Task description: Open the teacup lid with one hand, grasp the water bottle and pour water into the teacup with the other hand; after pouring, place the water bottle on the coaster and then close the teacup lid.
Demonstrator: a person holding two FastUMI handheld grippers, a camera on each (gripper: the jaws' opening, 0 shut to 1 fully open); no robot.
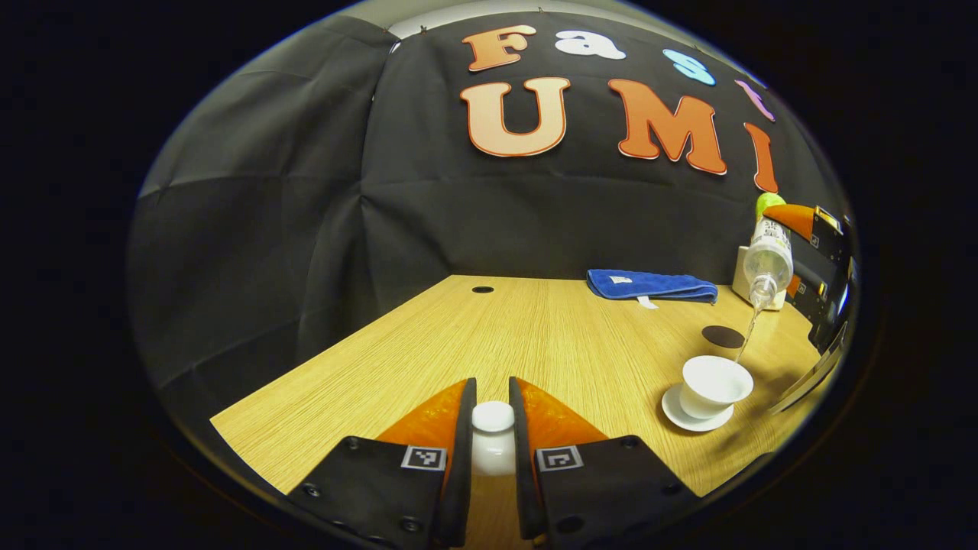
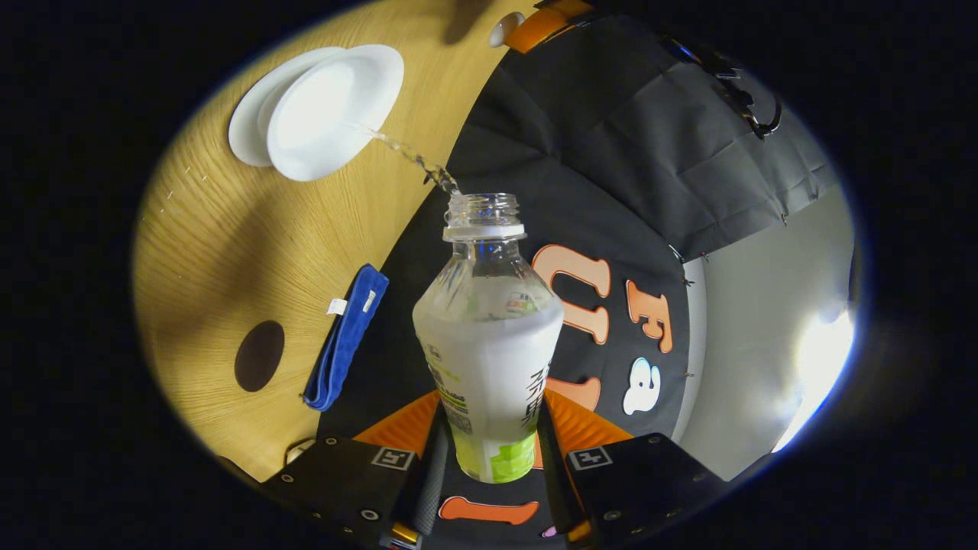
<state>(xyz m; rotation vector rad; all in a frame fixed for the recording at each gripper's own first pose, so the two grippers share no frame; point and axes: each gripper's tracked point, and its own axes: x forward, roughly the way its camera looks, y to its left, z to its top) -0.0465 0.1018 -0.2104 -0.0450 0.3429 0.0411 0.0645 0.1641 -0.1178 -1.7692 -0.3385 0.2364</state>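
My left gripper [image 1: 493, 431] is shut on the white teacup lid [image 1: 493, 439], held above the table's near edge. The open white teacup [image 1: 714, 384] sits on its saucer [image 1: 691, 416] at the right. My right gripper [image 2: 489, 451] is shut on the clear water bottle [image 2: 489, 344], which is tipped over. A thin stream of water runs from the bottle's open mouth [image 2: 481, 205] into the teacup [image 2: 336, 111]. In the left gripper view the tilted water bottle [image 1: 766, 260] hangs above the cup. The dark round coaster [image 1: 723, 336] lies bare just behind the cup.
A folded blue cloth [image 1: 651, 285] lies at the back of the wooden table [image 1: 497, 336], near the wall. A small cable hole [image 1: 482, 289] is at the back left. A pale box [image 1: 743, 279] stands behind the bottle. In the right gripper view lie the coaster [image 2: 259, 355] and the blue cloth [image 2: 345, 336].
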